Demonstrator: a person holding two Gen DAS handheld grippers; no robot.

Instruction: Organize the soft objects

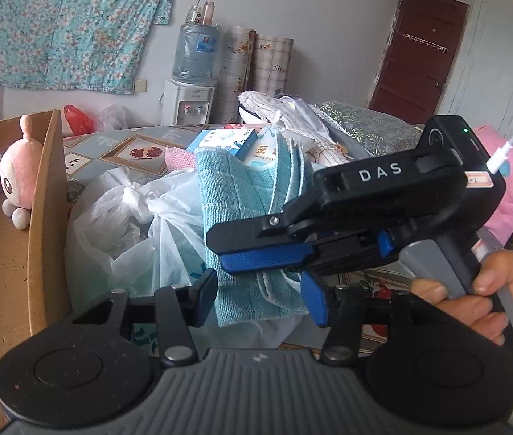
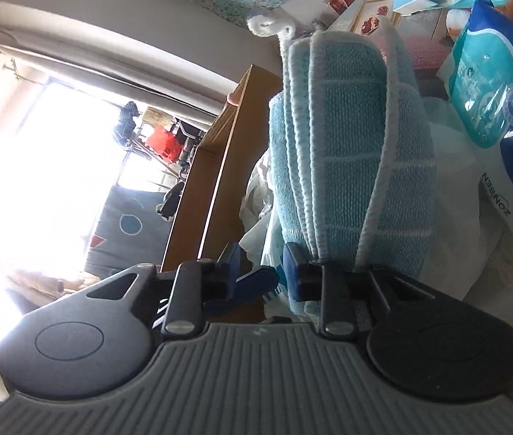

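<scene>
Left wrist view
Cloth: a folded light-blue woven cloth with white stitched edging (image 1: 234,232) stands on end on a heap of things on the bed, its long axis running up and away from the camera.
Left tongs (image 1: 260,299): partly open, one blue pad on each side of the cloth's lower end; neither pad visibly presses it, so I judge it loose here.
Right tongs (image 1: 227,253): they come in from the right, held by a hand (image 1: 481,304), with the fingers lying across the cloth's middle. From this angle I cannot tell whether they pinch it.
Neighbours: a knotted clear plastic bag (image 1: 136,224) just left of the cloth; an open brown cardboard box (image 1: 39,217) further left with a pink plush toy (image 1: 17,177) inside.

Right wrist view
Cloth (image 2: 351,166): it rises straight ahead, slightly right of centre.
Right tongs (image 2: 262,272): narrowly parted; the cloth's folds sit by the right pad rather than squarely between both.
Box (image 2: 216,166): to the left of the cloth.
Judgement: both tongs are at the cloth's lower end, and the box lies on the left tongs' side.
</scene>
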